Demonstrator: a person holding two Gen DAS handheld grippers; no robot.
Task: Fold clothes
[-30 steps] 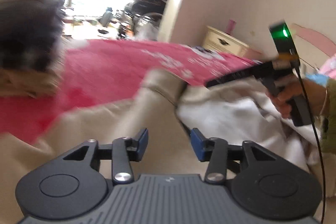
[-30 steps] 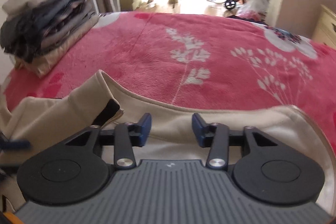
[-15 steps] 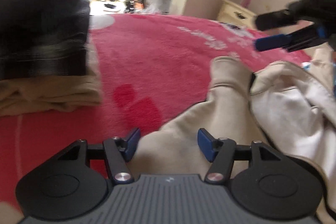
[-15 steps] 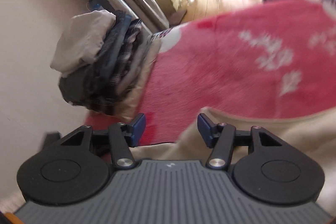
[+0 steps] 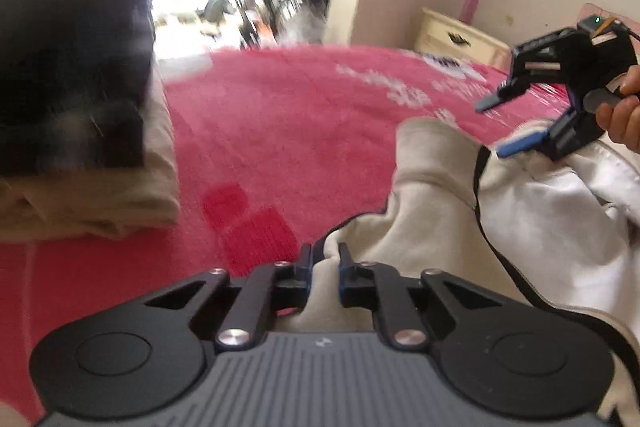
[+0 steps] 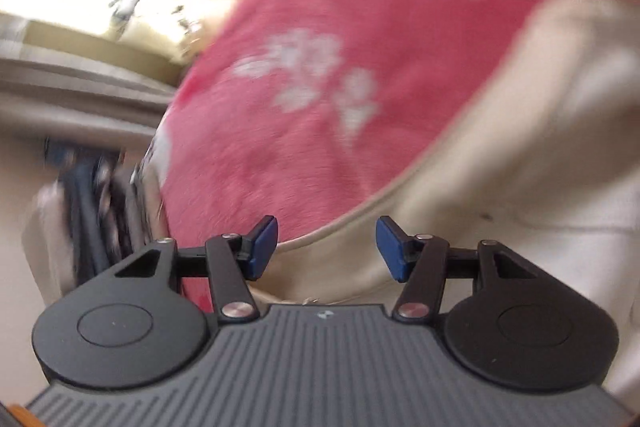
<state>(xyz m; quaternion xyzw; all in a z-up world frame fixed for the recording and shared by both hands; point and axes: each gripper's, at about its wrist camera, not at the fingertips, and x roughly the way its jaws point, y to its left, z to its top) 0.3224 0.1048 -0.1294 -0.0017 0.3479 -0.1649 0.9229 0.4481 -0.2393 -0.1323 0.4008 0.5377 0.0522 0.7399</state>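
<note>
A folded pile [image 5: 80,131] sat on the red blanket [image 5: 280,131] left of the beige garment [image 5: 432,195]; left gripper [image 5: 324,263] pinched its edge, right gripper [image 5: 516,123] tilted above it, jaws spread

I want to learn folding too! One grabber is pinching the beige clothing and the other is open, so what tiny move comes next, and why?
Probably the right gripper should close on the hem of the beige garment. The left gripper already pinches one edge, while the right one's fingers stand open with the cloth's edge between them. Folding likely needs both ends held before lifting off the red blanket.
</note>
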